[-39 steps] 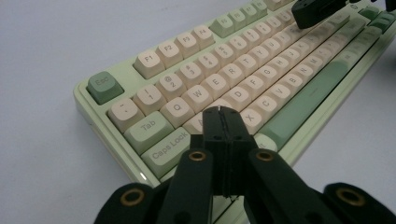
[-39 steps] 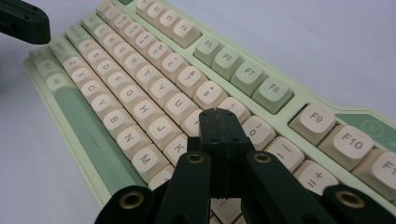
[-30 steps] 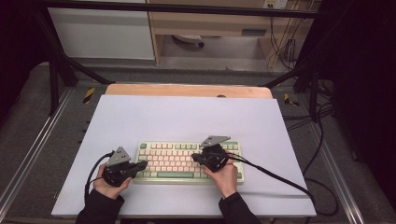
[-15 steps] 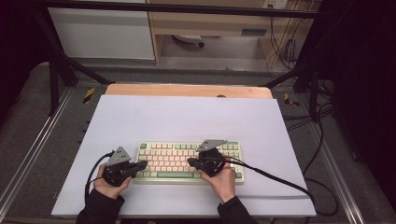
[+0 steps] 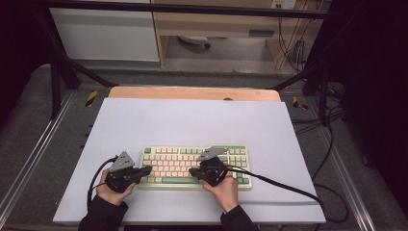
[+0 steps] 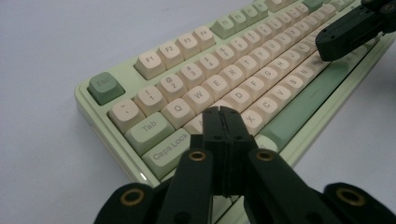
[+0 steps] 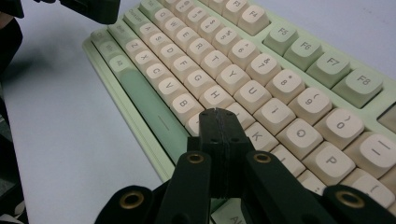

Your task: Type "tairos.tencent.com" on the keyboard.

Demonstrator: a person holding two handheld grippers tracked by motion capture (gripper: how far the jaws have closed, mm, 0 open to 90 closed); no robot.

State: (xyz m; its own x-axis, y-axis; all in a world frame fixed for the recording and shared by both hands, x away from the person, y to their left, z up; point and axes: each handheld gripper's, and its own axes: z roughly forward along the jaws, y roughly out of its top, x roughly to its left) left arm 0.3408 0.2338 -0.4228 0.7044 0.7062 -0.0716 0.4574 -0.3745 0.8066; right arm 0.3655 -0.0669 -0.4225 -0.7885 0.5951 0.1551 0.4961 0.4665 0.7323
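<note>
Keyboard (image 5: 195, 166) flat on white table (image 5: 192, 120); left gripper (image 6: 223, 112), jaws pressed together and empty, at its 9 o'clock end; right gripper (image 7: 219, 114), likewise closed, toward 3 o'clock.

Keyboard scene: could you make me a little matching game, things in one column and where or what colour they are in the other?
Things:
1. left gripper
2. right gripper
3. Esc key
4. space bar

Descriptions:
A. small green key at the keyboard's corner
B. shut, over the keys near Caps Lock
C. long green key on the front row
D. shut, over the keys near J and K

Pairs: 1-B, 2-D, 3-A, 4-C
</note>
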